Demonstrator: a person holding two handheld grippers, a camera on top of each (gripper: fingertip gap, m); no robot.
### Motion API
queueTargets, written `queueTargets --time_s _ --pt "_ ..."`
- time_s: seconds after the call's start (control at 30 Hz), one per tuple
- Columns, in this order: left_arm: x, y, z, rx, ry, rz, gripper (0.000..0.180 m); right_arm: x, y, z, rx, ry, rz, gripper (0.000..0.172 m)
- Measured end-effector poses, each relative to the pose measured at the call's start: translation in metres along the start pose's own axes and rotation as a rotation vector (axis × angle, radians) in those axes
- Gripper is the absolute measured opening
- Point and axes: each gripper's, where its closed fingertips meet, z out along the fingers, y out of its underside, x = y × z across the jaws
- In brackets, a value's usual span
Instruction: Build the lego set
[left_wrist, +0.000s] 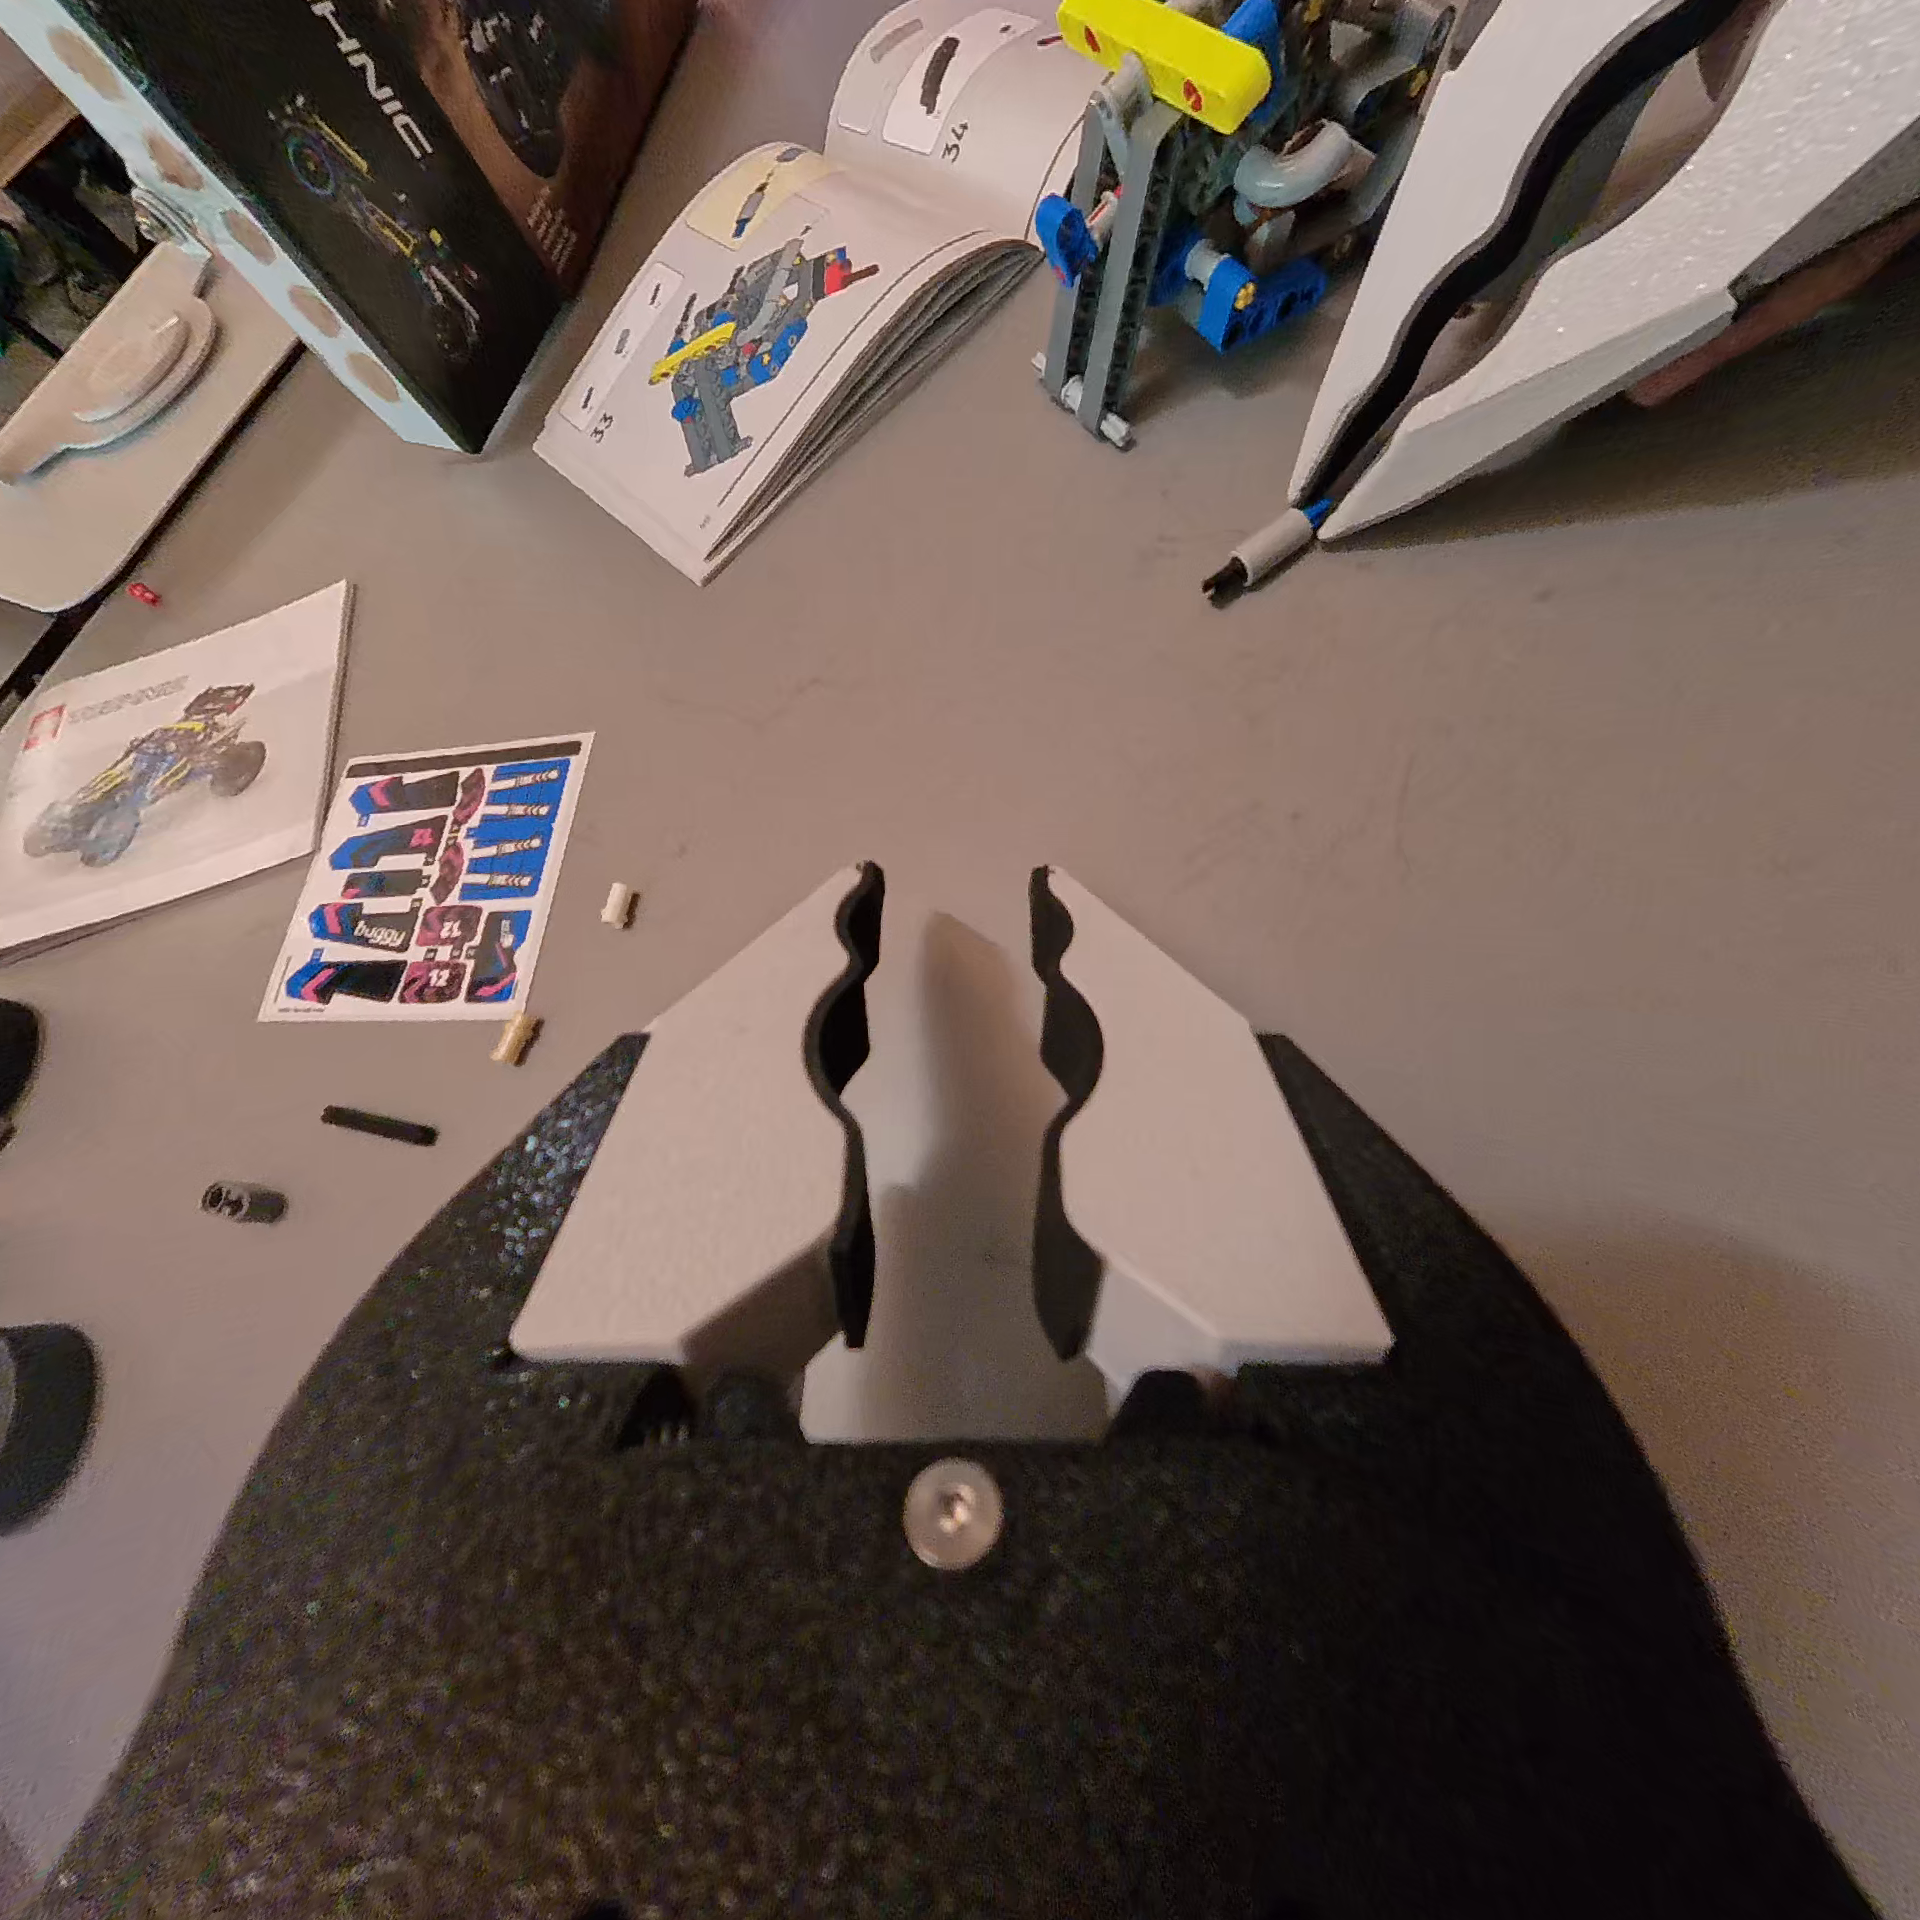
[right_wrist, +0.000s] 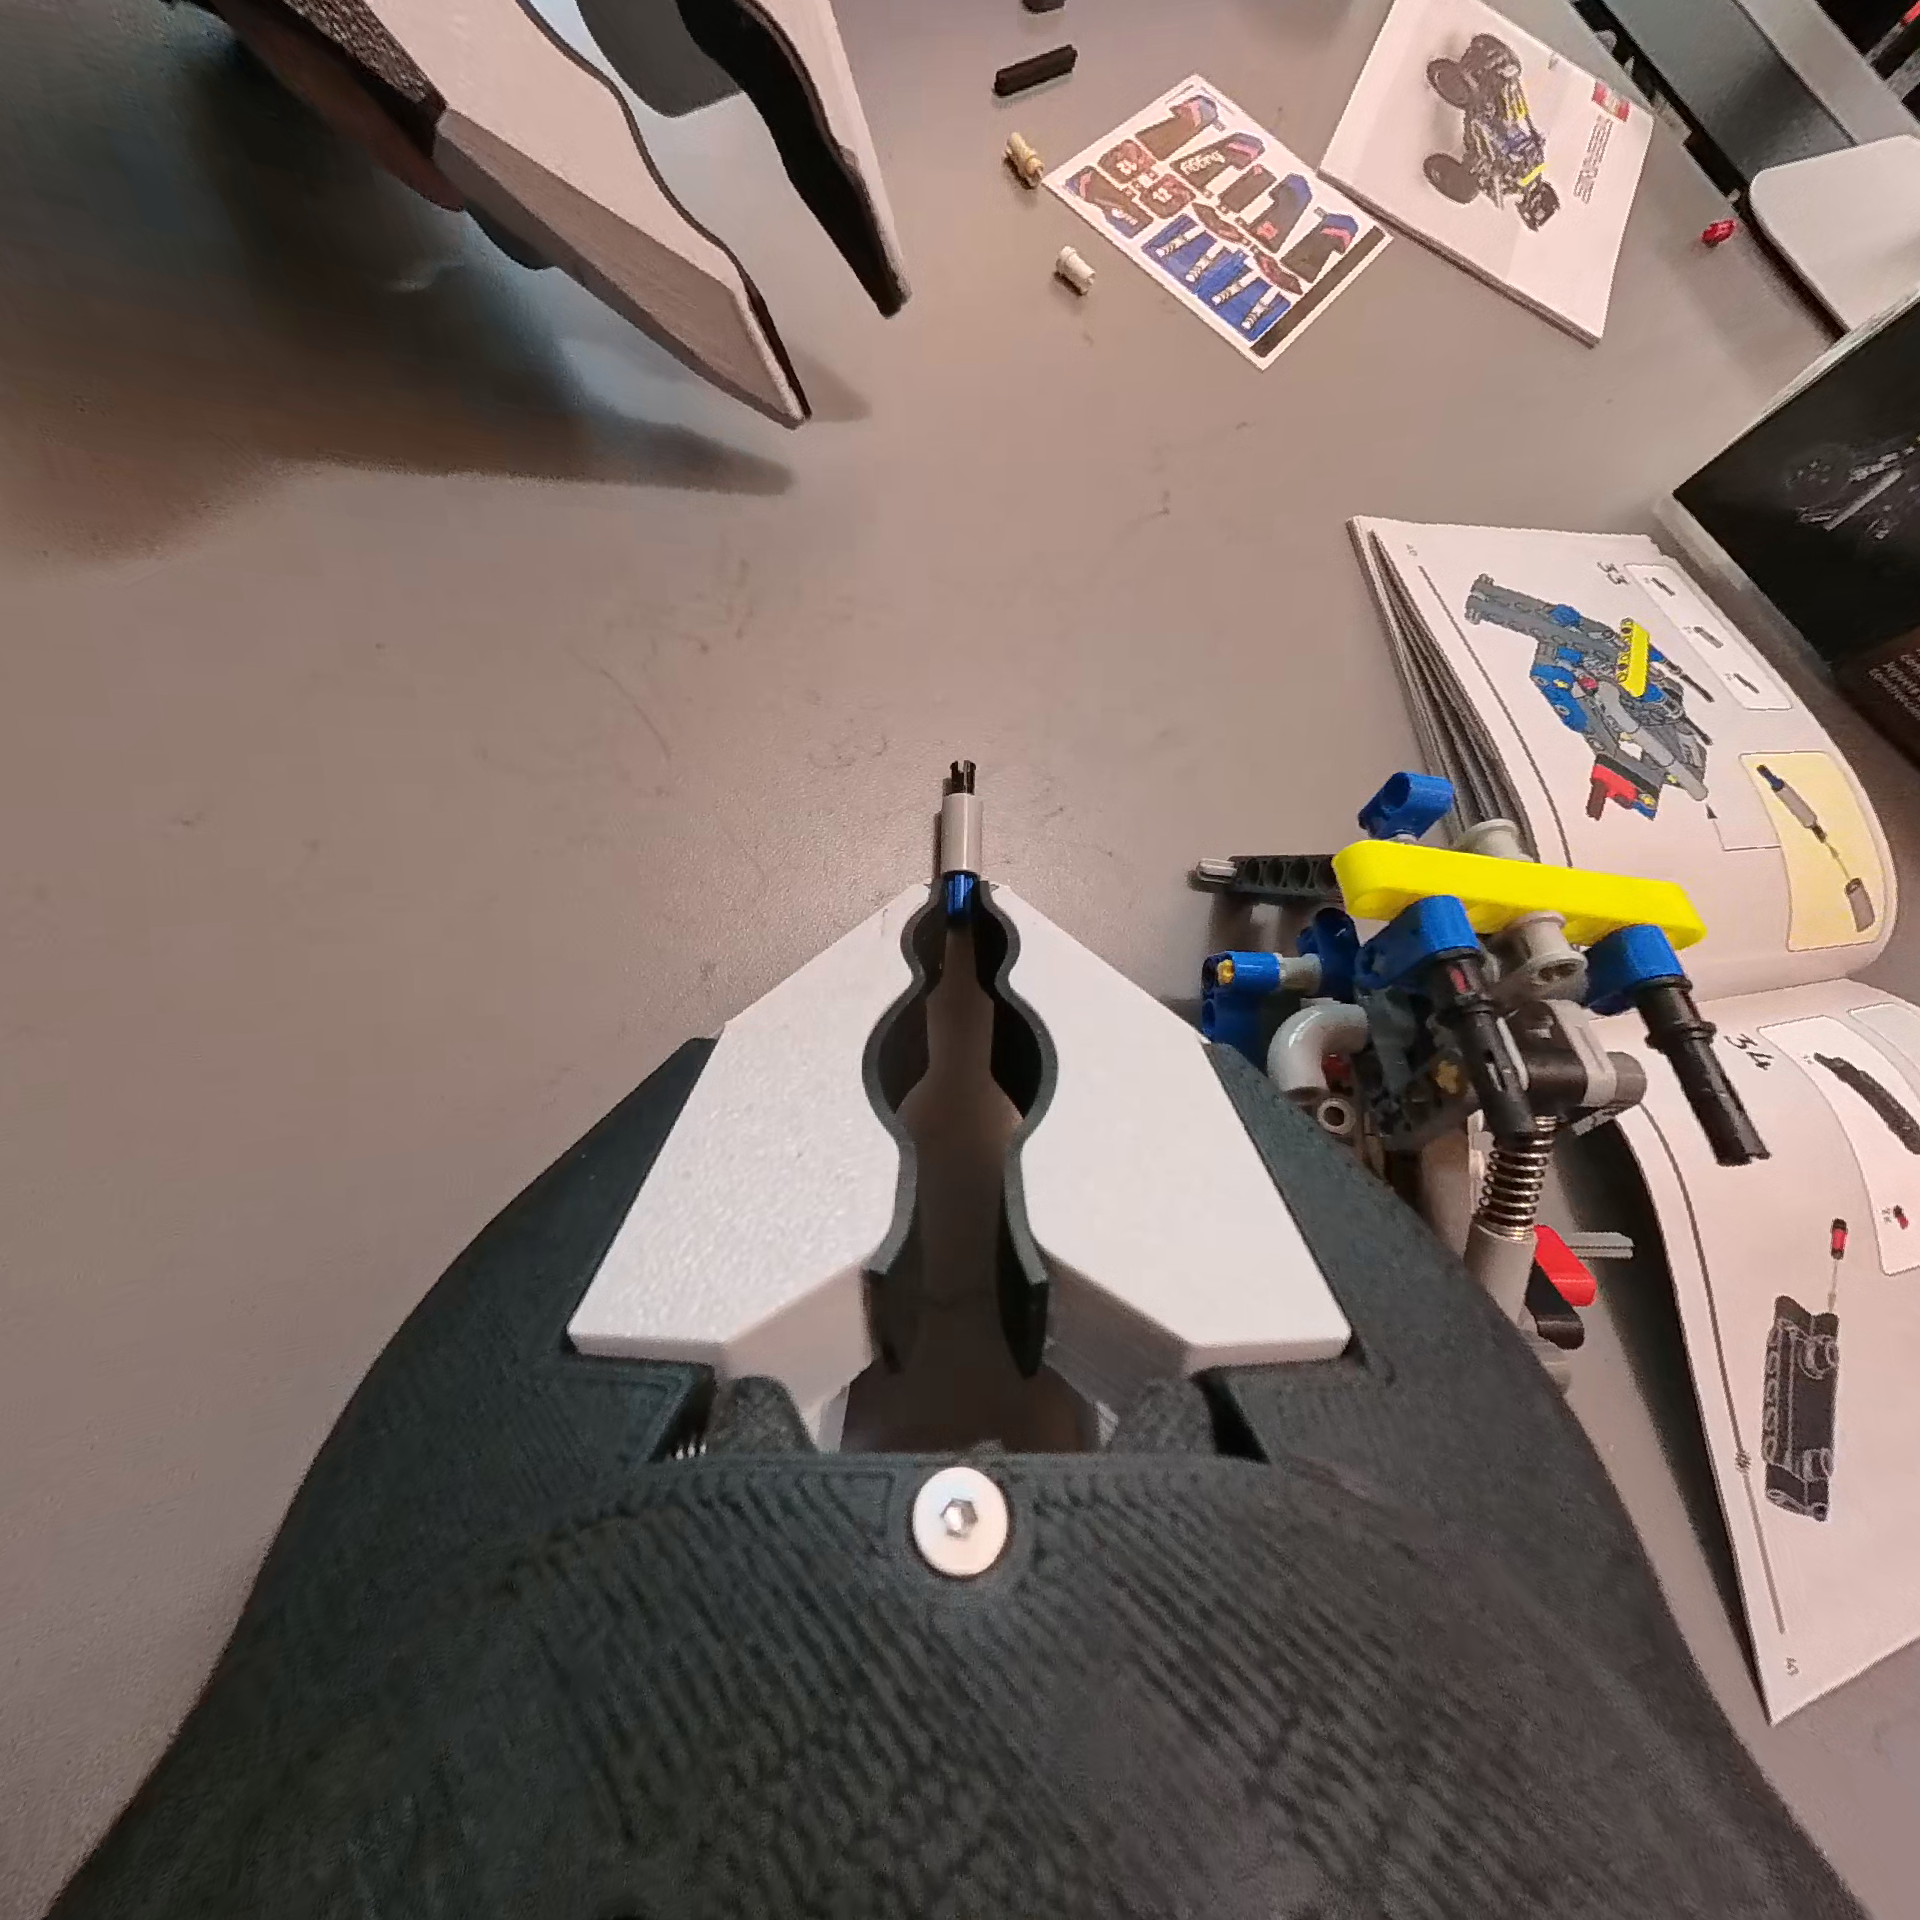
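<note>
Right gripper (right_wrist: 961, 902): fingers closed at their tips on the blue end of a small pin assembly (right_wrist: 961, 836), whose grey sleeve and black tip project straight ahead along the finger axis, just above the grey table (right_wrist: 416, 779). Left gripper (left_wrist: 956, 883): fingers parted with nothing between them, hovering well apart from the pin and facing it across the bare table. The partly built model (right_wrist: 1507, 997) stands just beside the right gripper, before the open booklet (right_wrist: 1766, 831). Sticker sheet (left_wrist: 436, 883) and loose pegs lie near the left gripper.
</note>
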Motion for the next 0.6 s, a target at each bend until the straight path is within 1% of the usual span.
queueTargets --time_s 0.37,0.6 --pt "0.0083 0.0074 0.0069 -0.062 0.073 -0.001 0.023 0.0000 -0.0003 -0.0002 0.003 0.007 -0.011 0.002" --pt "0.0090 0.0077 0.0071 -0.063 0.094 -0.017 0.021 0.0015 0.0002 -0.0022 0.008 0.030 -0.030 0.005"
